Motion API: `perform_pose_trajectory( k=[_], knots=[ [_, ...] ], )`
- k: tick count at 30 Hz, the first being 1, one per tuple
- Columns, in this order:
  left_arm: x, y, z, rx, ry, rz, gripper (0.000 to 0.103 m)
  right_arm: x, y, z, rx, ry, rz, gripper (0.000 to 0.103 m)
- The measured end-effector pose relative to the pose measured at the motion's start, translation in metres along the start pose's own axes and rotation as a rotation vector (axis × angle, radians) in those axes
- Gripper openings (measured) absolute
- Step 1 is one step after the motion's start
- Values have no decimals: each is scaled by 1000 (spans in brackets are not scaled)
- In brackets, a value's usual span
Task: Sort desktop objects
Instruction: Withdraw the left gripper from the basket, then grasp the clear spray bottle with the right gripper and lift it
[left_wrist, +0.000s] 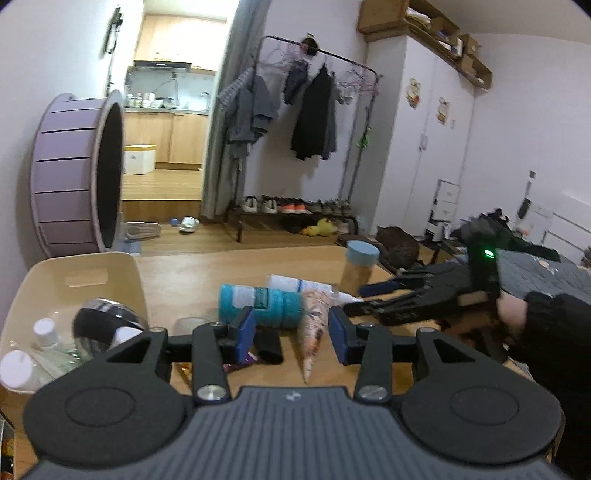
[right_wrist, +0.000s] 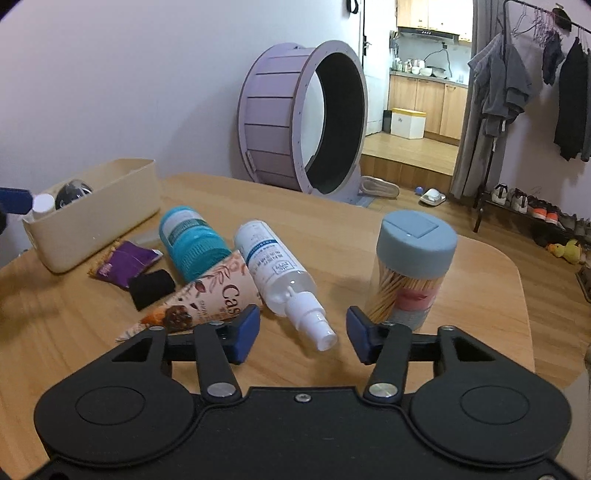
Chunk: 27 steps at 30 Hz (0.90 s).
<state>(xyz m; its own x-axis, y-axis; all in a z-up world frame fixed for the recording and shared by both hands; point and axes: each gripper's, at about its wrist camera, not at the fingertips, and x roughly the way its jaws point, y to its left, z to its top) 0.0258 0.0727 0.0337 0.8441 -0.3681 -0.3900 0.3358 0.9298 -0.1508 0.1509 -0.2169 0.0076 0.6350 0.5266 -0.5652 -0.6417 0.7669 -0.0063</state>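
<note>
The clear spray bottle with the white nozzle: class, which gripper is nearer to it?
Right. The right gripper is open, with the clear spray bottle's nozzle between its fingers. The left gripper hovers back beyond the teal bottle.

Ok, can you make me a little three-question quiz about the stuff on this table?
1. True or false: the toothpick jar with the blue lid stands upright on the wooden table.
2. Which thing lies closest in front of the open right tool? A) spray bottle B) purple snack packet C) beige bin
3. Fill in: the patterned cone wrapper leans across the ____ textured bottle.

Key: 1 true. 2 A, its white nozzle points between the tool's fingers. 3 teal. Bonus: the left tool is open too, holding nothing.
</note>
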Motion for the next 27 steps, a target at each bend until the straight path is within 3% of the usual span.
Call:
perform_pose_trajectory(
  k=[6,9,13,21,27],
  knots=[
    [6,-12,-4,17,17,-78,43,15,-4,-2,-10,23,20,42],
    [9,-16,-6,21,28,-90,44,16,-7,-3,-1,21,37,30],
    [10,-19,-8,26,36,-90,44,8,-10,-1,26,-8,77,23],
    [11,-18,-8,15,33,-85,45,-38,-4,22,17,-153,86,22],
    [10,-20,-8,18,35,-84,45,-61,2,32,3,-201,86,21]
  ],
)
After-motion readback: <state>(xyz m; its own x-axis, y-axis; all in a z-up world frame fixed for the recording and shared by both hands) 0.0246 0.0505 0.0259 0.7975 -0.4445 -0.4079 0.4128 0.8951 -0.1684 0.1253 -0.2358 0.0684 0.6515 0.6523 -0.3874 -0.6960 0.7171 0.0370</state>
